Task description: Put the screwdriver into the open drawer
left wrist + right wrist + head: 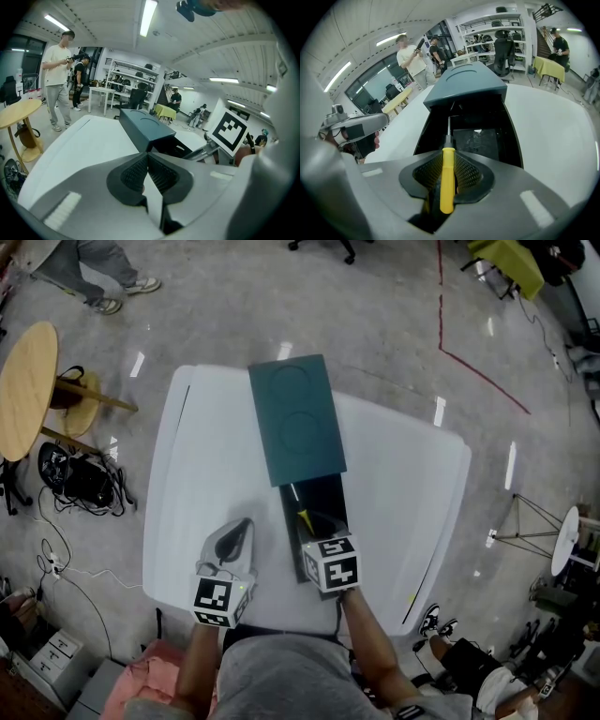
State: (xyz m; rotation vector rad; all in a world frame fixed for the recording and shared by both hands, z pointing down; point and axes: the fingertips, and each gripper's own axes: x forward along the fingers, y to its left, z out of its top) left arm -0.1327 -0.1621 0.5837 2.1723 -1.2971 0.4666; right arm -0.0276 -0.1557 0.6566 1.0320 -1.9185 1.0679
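Note:
A yellow-handled screwdriver (447, 180) sits between my right gripper's (447, 161) pads, shaft pointing forward and down into the open black drawer (480, 140). In the head view the right gripper (312, 521) hangs over that drawer (323, 495), which is pulled out of the teal cabinet (295, 418) on the white table (403, 484); the yellow screwdriver handle (305, 518) shows at the jaws. My left gripper (242, 527) rests low over the table just left of the drawer, shut and empty. Its pads meet with nothing between them in the left gripper view (147, 157).
A round wooden table (23, 390) and a tangle of cables (80, 479) stand on the floor to the left. A person (57, 79) stands beyond the table's far left. Red tape line (469, 357) marks the floor at the back right.

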